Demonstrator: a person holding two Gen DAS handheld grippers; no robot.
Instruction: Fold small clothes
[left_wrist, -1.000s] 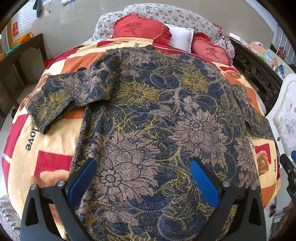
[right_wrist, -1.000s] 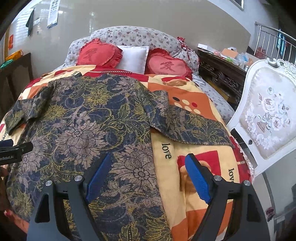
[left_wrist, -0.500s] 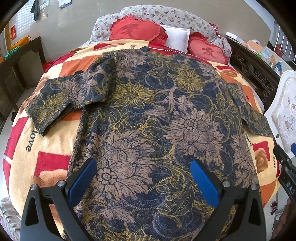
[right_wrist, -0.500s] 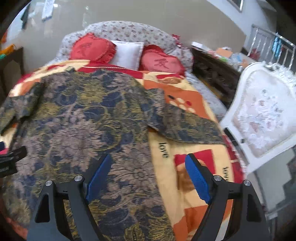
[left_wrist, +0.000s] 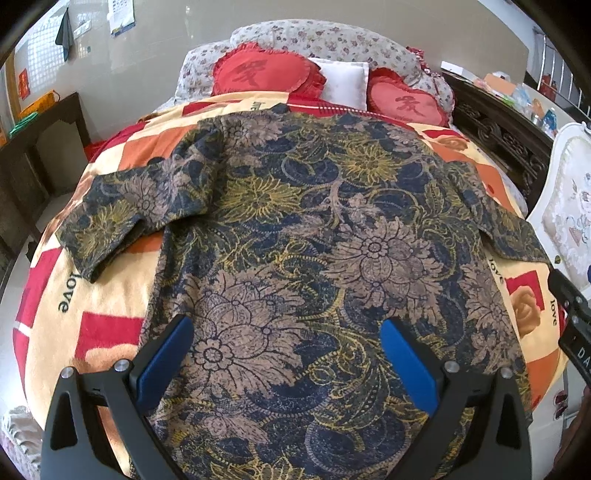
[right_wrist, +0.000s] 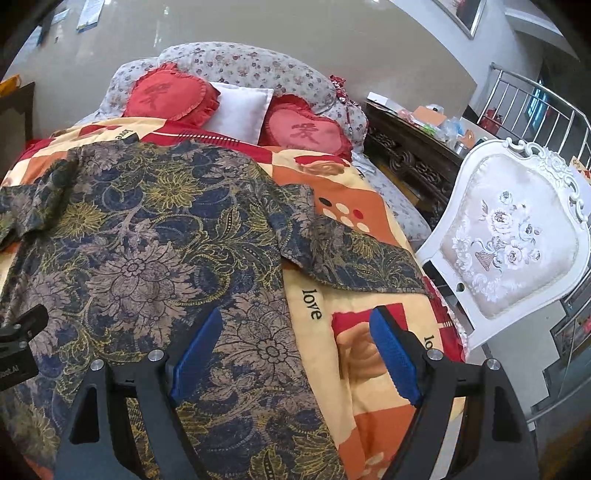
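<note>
A dark blue, tan and gold floral shirt (left_wrist: 303, 236) lies spread flat on the bed, collar toward the pillows, both short sleeves out to the sides. It also shows in the right wrist view (right_wrist: 147, 251). My left gripper (left_wrist: 286, 343) is open and empty, hovering above the shirt's lower middle. My right gripper (right_wrist: 295, 339) is open and empty above the shirt's right side edge, below the right sleeve (right_wrist: 354, 258). The shirt's hem is hidden under both grippers.
The bed carries an orange, red and cream blanket (left_wrist: 103, 295). Two red heart cushions (left_wrist: 266, 74) and a white pillow (left_wrist: 343, 81) sit at the head. A white upholstered chair (right_wrist: 509, 236) stands close at the right. A dark carved cabinet (right_wrist: 413, 158) is behind it.
Both grippers have pulled back and up a little, so more of the bed head shows. The right view has swung slightly right. The shirt has not moved and the jaws stay open.
</note>
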